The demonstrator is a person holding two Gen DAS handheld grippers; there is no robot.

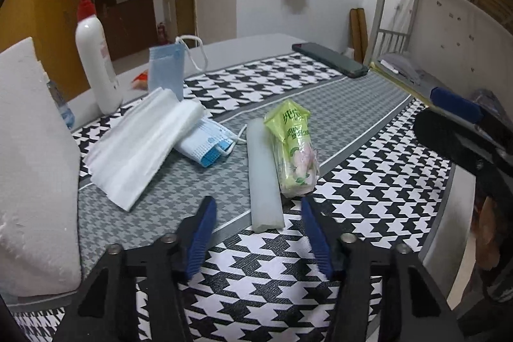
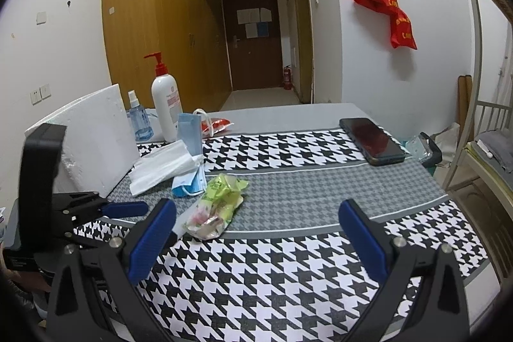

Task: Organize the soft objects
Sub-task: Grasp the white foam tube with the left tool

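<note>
On the houndstooth cloth lie a green tissue pack [image 1: 295, 146] [image 2: 218, 204], a pale foam strip [image 1: 263, 178] beside it, a white folded tissue sheet [image 1: 141, 143] [image 2: 160, 165] and blue face masks [image 1: 205, 146] [image 2: 189, 183]. A blue mask pack [image 1: 166, 69] [image 2: 189, 132] stands behind them. My left gripper [image 1: 256, 207] is open, its tips on either side of the foam strip's near end. It also shows in the right wrist view [image 2: 128, 209]. My right gripper [image 2: 256, 213] is open and empty, just in front of the tissue pack.
A white foam block [image 1: 35, 165] [image 2: 96, 137] stands at the left. A white pump bottle [image 1: 96, 53] [image 2: 165, 104] and a blue spray bottle [image 2: 138, 120] stand behind. A black phone [image 1: 330, 59] [image 2: 372, 140] lies far right. A bunk bed [image 1: 449, 21] is right.
</note>
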